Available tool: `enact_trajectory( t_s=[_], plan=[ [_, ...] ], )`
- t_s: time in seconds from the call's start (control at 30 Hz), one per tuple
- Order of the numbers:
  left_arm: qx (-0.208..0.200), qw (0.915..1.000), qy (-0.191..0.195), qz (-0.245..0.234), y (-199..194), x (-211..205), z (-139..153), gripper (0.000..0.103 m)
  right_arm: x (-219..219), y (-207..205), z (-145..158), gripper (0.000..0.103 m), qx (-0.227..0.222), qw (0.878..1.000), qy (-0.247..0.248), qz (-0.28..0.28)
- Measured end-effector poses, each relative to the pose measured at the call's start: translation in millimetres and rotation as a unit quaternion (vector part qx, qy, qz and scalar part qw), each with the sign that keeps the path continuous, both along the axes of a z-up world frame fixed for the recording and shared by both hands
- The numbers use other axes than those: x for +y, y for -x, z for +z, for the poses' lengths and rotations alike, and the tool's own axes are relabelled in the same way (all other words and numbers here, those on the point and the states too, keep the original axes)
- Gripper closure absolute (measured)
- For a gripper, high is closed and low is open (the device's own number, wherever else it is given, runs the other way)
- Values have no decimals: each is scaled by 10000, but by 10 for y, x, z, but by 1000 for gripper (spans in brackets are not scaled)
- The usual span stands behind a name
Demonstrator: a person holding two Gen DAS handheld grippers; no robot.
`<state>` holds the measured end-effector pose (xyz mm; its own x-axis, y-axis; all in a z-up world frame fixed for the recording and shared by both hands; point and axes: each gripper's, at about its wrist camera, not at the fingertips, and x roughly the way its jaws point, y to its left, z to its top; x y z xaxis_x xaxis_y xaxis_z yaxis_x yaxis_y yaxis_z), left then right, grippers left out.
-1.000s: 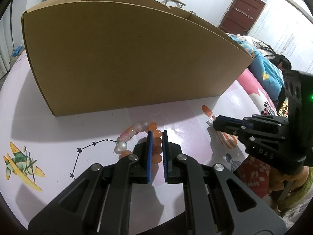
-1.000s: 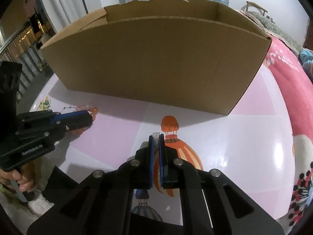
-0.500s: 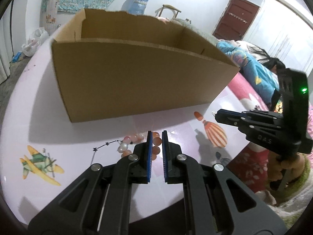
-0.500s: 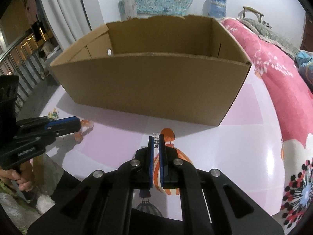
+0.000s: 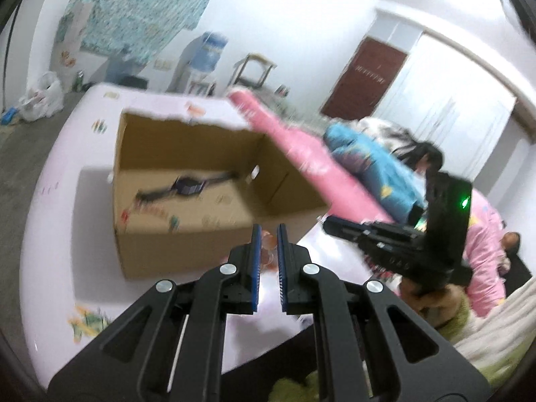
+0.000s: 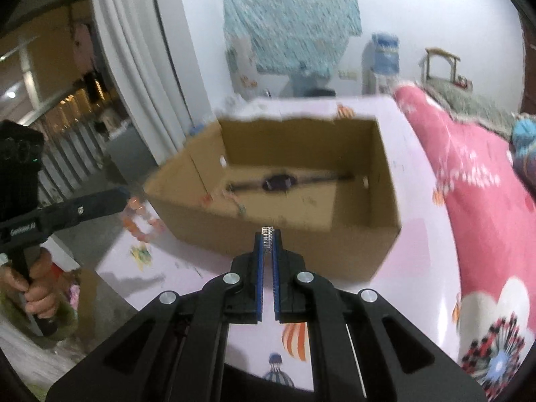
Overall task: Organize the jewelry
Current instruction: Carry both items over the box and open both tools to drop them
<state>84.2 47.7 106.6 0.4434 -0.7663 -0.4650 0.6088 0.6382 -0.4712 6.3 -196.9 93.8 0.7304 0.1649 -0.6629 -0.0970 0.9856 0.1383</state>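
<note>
My left gripper [image 5: 268,234] is shut on an orange and pink bead bracelet [image 5: 268,246], held in the air before the near wall of the open cardboard box [image 5: 187,248]. In the right wrist view the bracelet [image 6: 140,221] hangs from the left gripper [image 6: 129,197], left of the box [image 6: 301,248]. My right gripper [image 6: 267,238] is shut on a small silver ring band [image 6: 267,234], raised before the box. A black watch [image 5: 186,186] lies inside the box, also seen in the right wrist view [image 6: 278,183].
The box stands on a pink table [image 6: 422,258] with balloon and plane prints. A pink quilt [image 6: 469,174] lies to the right. A person in blue [image 5: 375,164] lies beyond it. The frames are motion-blurred.
Both grippers have risen from the table with their pieces and now look down into the box. The bracelet has left the table surface.
</note>
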Motion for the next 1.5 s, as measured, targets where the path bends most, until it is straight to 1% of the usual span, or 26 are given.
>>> enact_trajectory(
  t_s=[0.07,0.13,0.2,0.27,0.37,0.43,0.5,0.57,0.67,0.73,0.8,0.83,0.87,0.93,0.97,1.0,1.07,1.17,1.23,1.3,1.37,1.43,1.5],
  plan=[
    [-112,9997,202,-65,-93,-14,184,95,-35,-54,176,98,-235,9997,10,95],
    [-188,9991,354,-126,-185,-59,294,95,-78,-130,285,98,-379,9992,48,134],
    [-251,9990,349,-107,-312,-137,357,95,-130,-225,352,98,-465,9988,102,125],
    [-236,9995,216,-62,-427,-219,346,95,-197,-312,386,98,-513,9986,77,111],
    [218,9997,34,-87,-716,-419,145,95,-348,-462,385,98,-508,9987,3,40],
    [435,9989,-87,-143,-834,-528,25,95,-434,-529,370,98,-471,9989,-31,-17],
    [800,9962,-193,-295,-982,-713,-139,95,-546,-596,342,98,-420,9990,-118,-83],
    [999,9940,-220,-391,-1057,-834,-254,95,-647,-645,313,98,-403,9989,-112,-188],
    [1400,9879,-243,-628,-1231,-1186,-419,95,-770,-678,297,98,-416,9985,-180,-308],
    [1548,9848,-231,-747,-1309,-1386,-503,95,-860,-678,281,98,-438,9979,-234,-410],
    [1792,9793,-267,-904,-1416,-1635,-613,95,-947,-687,255,98,-422,9975,-284,-498],
    [1878,9772,-317,-934,-1458,-1737,-670,95,-985,-696,237,98,-403,9973,-304,-533],
    [1963,9750,-467,-929,-1493,-1860,-747,94,-1021,-696,217,98,-377,9972,-323,-567],
    [2146,9705,-617,-914,-1525,-1948,-843,85,-1092,-702,172,98,-297,9970,-351,-626],
    [2230,9687,-595,-913,-1530,-1961,-878,75,-1109,-701,162,98,-276,9969,-353,-639],
    [2308,9673,-472,-938,-1520,-1941,-892,71,-1127,-698,148,98,-249,9969,-356,-652],
    [2241,9697,-345,-904,-1485,-1865,-857,69,-1155,-699,131,98,-215,9969,-379,-652],
    [2038,9760,-154,-755,-1436,-1664,-707,67,-1163,-735,127,98,-175,9970,-493,-576],
    [1775,9823,-32,-590,-1382,-1467,-560,63,-1138,-771,127,98,-140,9971,-573,-478],
    [1504,9877,2,-429,-1322,-1288,-420,59,-1074,-849,117,98,-12,9972,-701,-266],
    [1162,9930,-90,-196,-1222,-1066,-290,56,-983,-952,77,98,220,9968,-772,-52],
    [929,9954,-217,24,-1140,-911,-205,54,-884,-1127,-20,98,638,9941,-854,193],
    [692,9968,-324,253,-1027,-690,-135,52,-801,-1291,-133,98,1113,9884,-948,419]
  ],
)
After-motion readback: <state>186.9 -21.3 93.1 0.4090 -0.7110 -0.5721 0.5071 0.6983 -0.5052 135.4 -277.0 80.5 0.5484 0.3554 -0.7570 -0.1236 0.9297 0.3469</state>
